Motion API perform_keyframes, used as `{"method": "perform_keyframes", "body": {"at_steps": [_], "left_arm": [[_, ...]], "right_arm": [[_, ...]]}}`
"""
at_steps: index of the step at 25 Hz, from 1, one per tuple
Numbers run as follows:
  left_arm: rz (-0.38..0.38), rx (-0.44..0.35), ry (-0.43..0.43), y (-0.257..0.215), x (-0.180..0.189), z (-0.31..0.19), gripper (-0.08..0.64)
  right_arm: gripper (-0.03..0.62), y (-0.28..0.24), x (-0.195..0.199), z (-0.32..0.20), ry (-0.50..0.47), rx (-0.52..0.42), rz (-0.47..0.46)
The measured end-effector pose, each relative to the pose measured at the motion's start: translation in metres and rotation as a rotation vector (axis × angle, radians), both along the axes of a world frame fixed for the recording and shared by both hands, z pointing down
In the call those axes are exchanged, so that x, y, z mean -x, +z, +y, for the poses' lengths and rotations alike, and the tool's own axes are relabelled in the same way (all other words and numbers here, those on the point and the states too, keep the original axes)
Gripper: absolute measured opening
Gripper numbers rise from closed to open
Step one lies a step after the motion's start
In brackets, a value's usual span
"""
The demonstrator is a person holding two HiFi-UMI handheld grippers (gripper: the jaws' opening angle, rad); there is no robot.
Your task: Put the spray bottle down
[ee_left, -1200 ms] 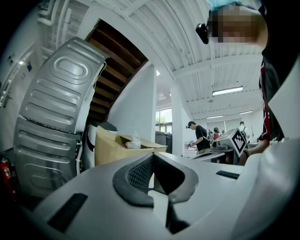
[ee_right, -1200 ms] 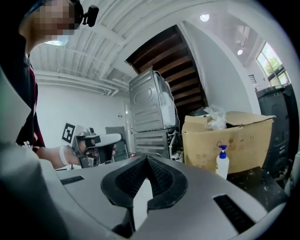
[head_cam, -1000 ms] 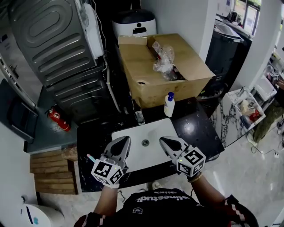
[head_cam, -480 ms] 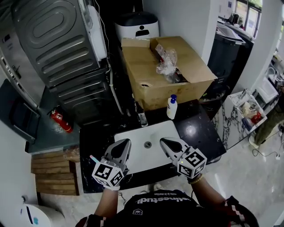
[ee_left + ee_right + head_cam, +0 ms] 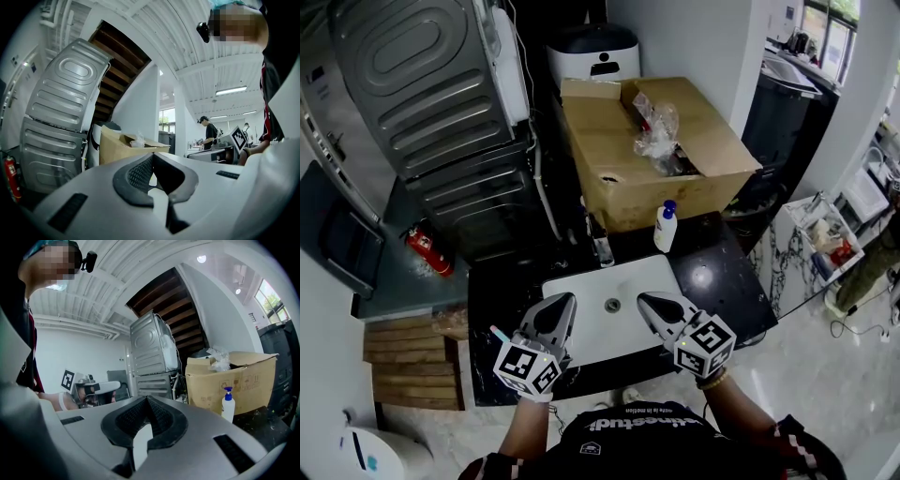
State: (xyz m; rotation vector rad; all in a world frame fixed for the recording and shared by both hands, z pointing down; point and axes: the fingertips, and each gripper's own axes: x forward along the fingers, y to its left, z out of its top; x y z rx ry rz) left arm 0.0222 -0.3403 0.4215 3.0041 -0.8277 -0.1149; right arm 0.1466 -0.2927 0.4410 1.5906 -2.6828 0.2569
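The spray bottle (image 5: 664, 228), white with a blue top, stands upright on the black counter (image 5: 722, 281) just in front of the cardboard box; it also shows at the right in the right gripper view (image 5: 228, 406). My left gripper (image 5: 564, 301) and right gripper (image 5: 645, 300) hover side by side over the near edge of the white sink (image 5: 623, 281), well short of the bottle. Both point level. The left gripper (image 5: 152, 157) has its jaws closed tip to tip with nothing between them. The right gripper (image 5: 147, 399) is shut and empty too.
An open cardboard box (image 5: 694, 159) holding crumpled plastic sits behind the counter. A faucet (image 5: 602, 246) rises at the sink's far edge. A grey ribbed appliance (image 5: 422, 94) leans at the left, with a red fire extinguisher (image 5: 427, 251) below. A white bin (image 5: 592, 52) stands behind the box.
The head view has drifted slightly. Both grippers and the bottle keep their places.
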Motion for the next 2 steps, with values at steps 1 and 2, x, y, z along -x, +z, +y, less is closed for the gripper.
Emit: {"method": "perform_keyframes", "body": {"at_steps": [1,2], "left_arm": [[0.001,0.000,-0.001,-0.0003,0.0007,0.0001,0.015],[0.001,0.000,-0.001,-0.0006,0.0013,0.0002,0.015]], "right_arm": [[0.038,0.0001,0.0004,0.0000,-0.001,0.000,0.000],[0.038,0.0002,0.0008,0.0001,-0.002,0.000,0.000]]}}
